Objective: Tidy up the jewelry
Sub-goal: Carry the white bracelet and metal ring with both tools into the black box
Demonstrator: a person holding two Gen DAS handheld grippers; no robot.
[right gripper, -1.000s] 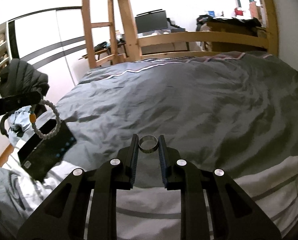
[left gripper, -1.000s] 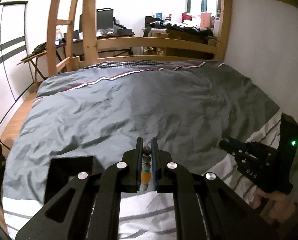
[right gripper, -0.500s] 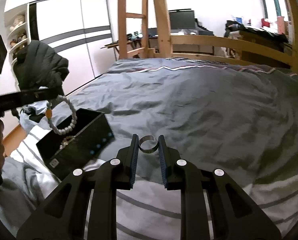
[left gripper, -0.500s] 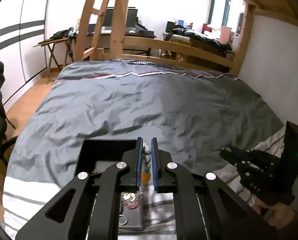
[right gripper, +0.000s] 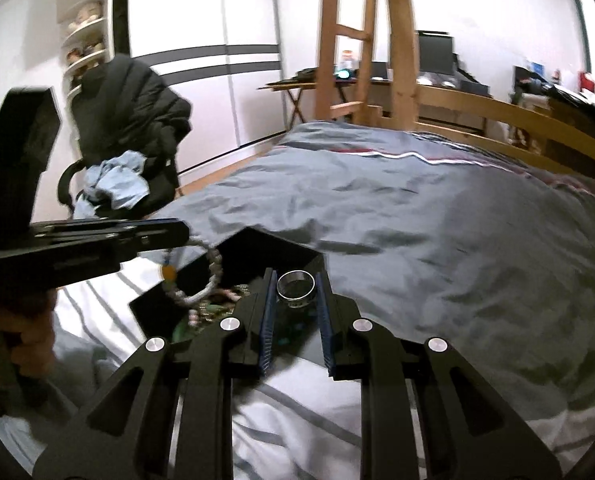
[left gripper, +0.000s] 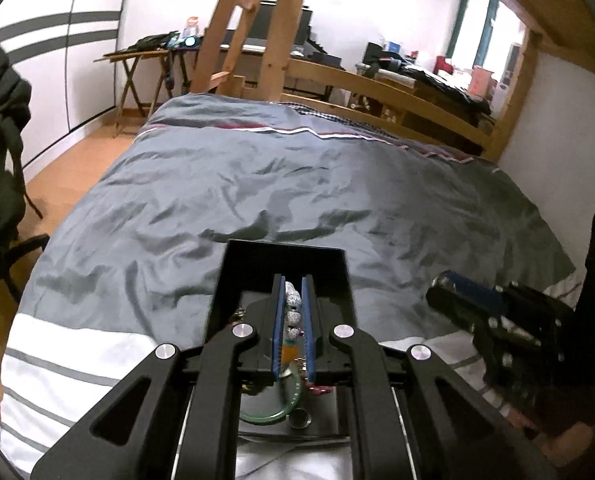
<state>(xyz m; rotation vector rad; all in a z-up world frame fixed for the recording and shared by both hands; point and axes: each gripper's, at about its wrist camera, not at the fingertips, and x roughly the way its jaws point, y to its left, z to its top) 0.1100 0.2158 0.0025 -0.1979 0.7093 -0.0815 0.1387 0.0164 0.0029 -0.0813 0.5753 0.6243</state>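
My left gripper [left gripper: 293, 284] is shut on a bracelet of speckled white beads [left gripper: 292, 312] with one orange bead, which hangs over an open black jewelry box [left gripper: 283, 256] on the bed. Inside the box lie a green bangle [left gripper: 275, 416] and a small ring [left gripper: 299, 418]. My right gripper [right gripper: 296, 278] is shut on a silver ring [right gripper: 296, 285], just above the box's [right gripper: 265, 246] right part. In the right wrist view, the left gripper [right gripper: 177, 230] comes in from the left with the bracelet [right gripper: 213, 268] dangling into the box. The right gripper [left gripper: 441, 288] shows at the right of the left wrist view.
The box sits on a grey duvet [left gripper: 297, 192] with a white striped sheet [left gripper: 69, 356] at the near edge. A wooden ladder [right gripper: 361, 40] and bed rail [left gripper: 377, 88] stand at the far end. A chair with a dark jacket [right gripper: 133, 120] stands left of the bed.
Both grippers have swung over the black box, which was off to the side before. The bracelet and the ring stay gripped.
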